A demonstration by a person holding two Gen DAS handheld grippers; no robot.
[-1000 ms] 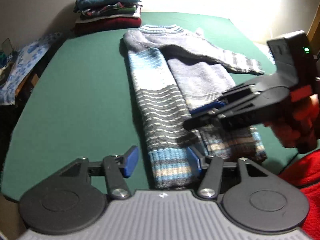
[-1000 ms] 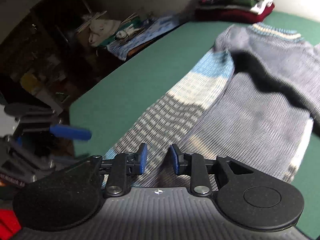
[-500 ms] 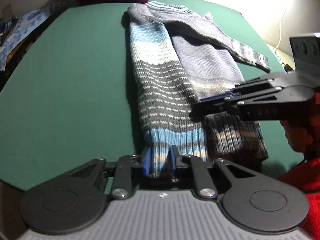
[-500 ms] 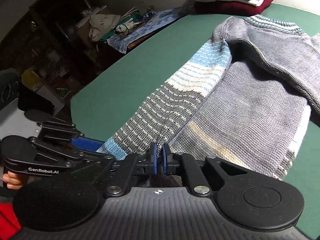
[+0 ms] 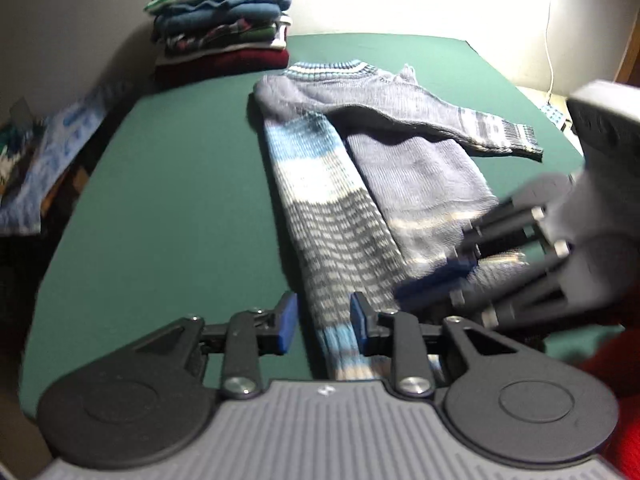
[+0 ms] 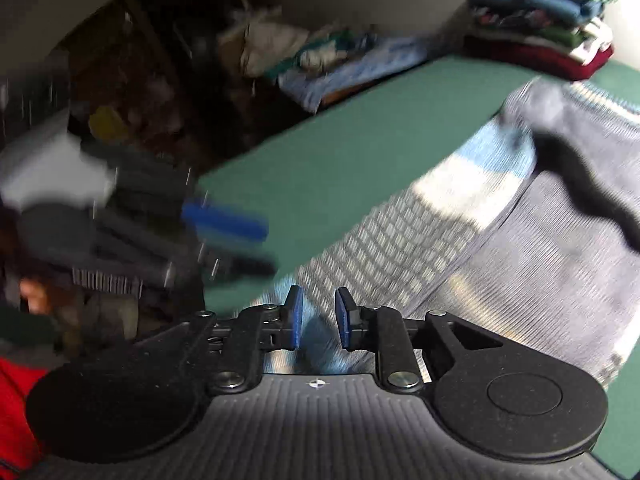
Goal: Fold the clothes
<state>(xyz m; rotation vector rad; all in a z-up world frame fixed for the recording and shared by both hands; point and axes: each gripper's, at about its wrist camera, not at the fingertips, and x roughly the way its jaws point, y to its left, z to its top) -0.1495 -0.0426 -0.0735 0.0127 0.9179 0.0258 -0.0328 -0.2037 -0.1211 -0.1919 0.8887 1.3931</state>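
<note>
Left wrist view looks down over a dark green table top [image 5: 168, 200] on which a grey and blue striped knitted sweater [image 5: 416, 184] lies flat, filling the middle of the frame. One sleeve [image 5: 332, 232], banded in light blue, white and grey, is folded straight down along the body towards the lower centre; the other sleeve [image 5: 460, 120] lies across the chest, its striped cuff pointing to the right edge. The left gripper [image 5: 323, 322], with blue pads on black fingers, sits at the bottom centre with its jaws opening. The ribbed blue cuff of the folded sleeve lies between the pads; the right-hand pad is at the cuff's edge, the left-hand pad stands clear of it with green table showing in the gap. At the right, blurred, the right gripper [image 5: 436, 280] reaches in over the sweater's hem.

At the upper left a stack of folded clothes [image 5: 224, 24] rests on the far corner of the table.

Right wrist view is blurred. The right gripper [image 6: 318, 318] at the lower centre has its jaws opening, a narrow gap between the blue pads, with sweater fabric [image 6: 500, 248] behind and below them; no pinch is visible. The left gripper [image 6: 236, 240] shows as a smear at the left.
</note>
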